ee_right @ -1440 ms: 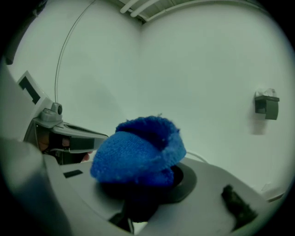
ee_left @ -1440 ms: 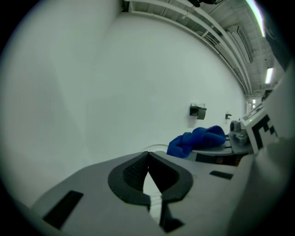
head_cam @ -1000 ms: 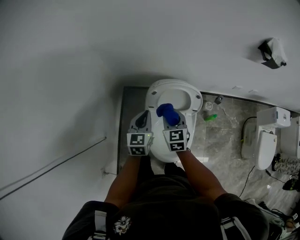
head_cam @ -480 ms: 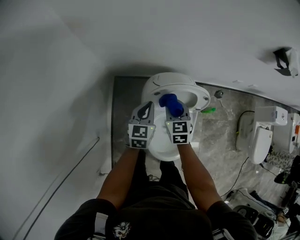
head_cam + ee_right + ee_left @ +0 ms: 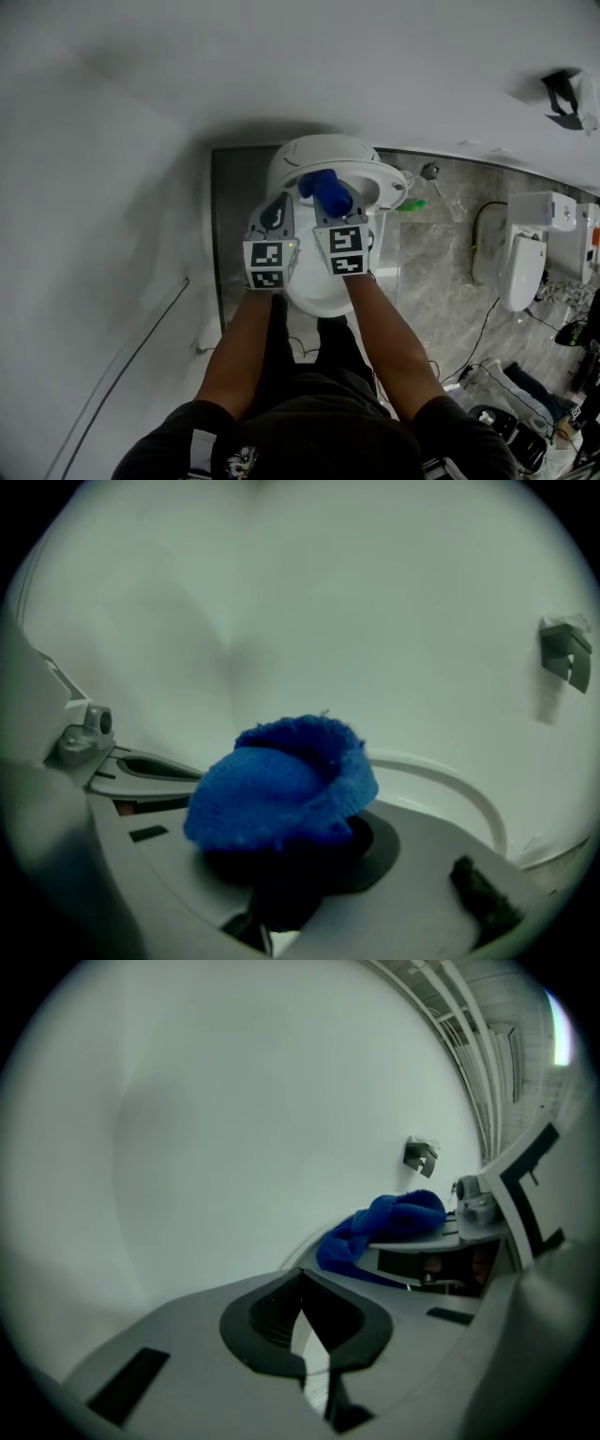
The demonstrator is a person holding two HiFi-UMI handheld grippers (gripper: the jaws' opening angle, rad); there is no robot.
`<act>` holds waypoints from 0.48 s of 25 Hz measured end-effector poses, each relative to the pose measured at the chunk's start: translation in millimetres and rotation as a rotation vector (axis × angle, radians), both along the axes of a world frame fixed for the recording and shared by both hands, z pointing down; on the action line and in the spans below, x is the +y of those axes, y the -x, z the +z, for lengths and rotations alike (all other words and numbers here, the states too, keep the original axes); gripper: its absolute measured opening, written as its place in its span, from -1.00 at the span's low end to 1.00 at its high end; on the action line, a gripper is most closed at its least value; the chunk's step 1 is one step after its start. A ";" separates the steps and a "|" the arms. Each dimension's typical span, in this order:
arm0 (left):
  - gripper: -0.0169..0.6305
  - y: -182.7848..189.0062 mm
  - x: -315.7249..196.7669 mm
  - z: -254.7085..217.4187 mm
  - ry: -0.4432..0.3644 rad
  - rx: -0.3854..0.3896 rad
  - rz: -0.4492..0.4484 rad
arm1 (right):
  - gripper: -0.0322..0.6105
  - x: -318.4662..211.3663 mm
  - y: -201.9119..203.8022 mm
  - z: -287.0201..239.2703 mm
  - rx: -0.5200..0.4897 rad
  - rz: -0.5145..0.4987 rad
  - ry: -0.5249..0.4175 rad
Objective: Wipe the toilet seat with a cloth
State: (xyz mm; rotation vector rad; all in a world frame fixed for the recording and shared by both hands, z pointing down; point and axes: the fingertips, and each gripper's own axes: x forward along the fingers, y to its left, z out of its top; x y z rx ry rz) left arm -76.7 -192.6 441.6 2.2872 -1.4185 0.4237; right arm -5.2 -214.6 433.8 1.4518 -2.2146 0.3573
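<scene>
The white toilet point(image 5: 314, 298) stands by the wall, its seat ring point(image 5: 388, 187) lying flat. My right gripper point(image 5: 328, 201) is shut on a bunched blue cloth point(image 5: 323, 187) and hovers over the seat's back part. In the right gripper view the cloth point(image 5: 277, 794) bulges over my right gripper point(image 5: 281, 850) and hides its tips; the seat's rim point(image 5: 459, 794) curves behind it. My left gripper point(image 5: 277, 208) is beside it over the toilet's left side, shut and holding nothing. The left gripper view shows my left gripper point(image 5: 302, 1283) with jaws together, and the cloth point(image 5: 384, 1227) to the right.
A second white toilet unit point(image 5: 525, 258) stands at the right on the grey marbled floor point(image 5: 441, 281). A green bottle point(image 5: 410, 204) lies just right of the toilet. A dark bracket point(image 5: 565, 101) hangs on the wall. Cables and bags lie at the lower right.
Both grippers have shifted left and toward the wall over the toilet, sinking closer to the seat. The cloth stays in the right gripper. The head camera's framing has also shifted.
</scene>
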 end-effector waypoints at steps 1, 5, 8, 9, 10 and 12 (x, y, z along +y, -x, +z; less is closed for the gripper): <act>-0.92 -4.4 -0.8 -0.7 -0.006 0.002 0.003 | -0.60 -0.7 -3.0 -0.7 -0.002 0.002 -0.001; -0.92 -25.3 -1.3 -3.9 -0.007 0.000 0.011 | -0.60 -3.9 -24.2 -4.6 -0.009 0.019 -0.009; -0.92 -37.4 0.2 -6.2 -0.012 -0.010 0.022 | -0.60 -5.6 -42.4 -8.2 -0.013 0.041 -0.017; -0.92 -39.8 0.5 -6.8 -0.013 -0.013 0.025 | -0.60 -6.2 -47.3 -9.2 -0.013 0.049 -0.021; -0.92 -41.9 1.0 -6.7 -0.014 -0.013 0.027 | -0.60 -6.8 -51.9 -9.9 -0.014 0.058 -0.025; -0.92 -46.9 2.6 -5.9 -0.009 -0.002 0.025 | -0.60 -7.0 -61.0 -9.8 -0.014 0.074 -0.026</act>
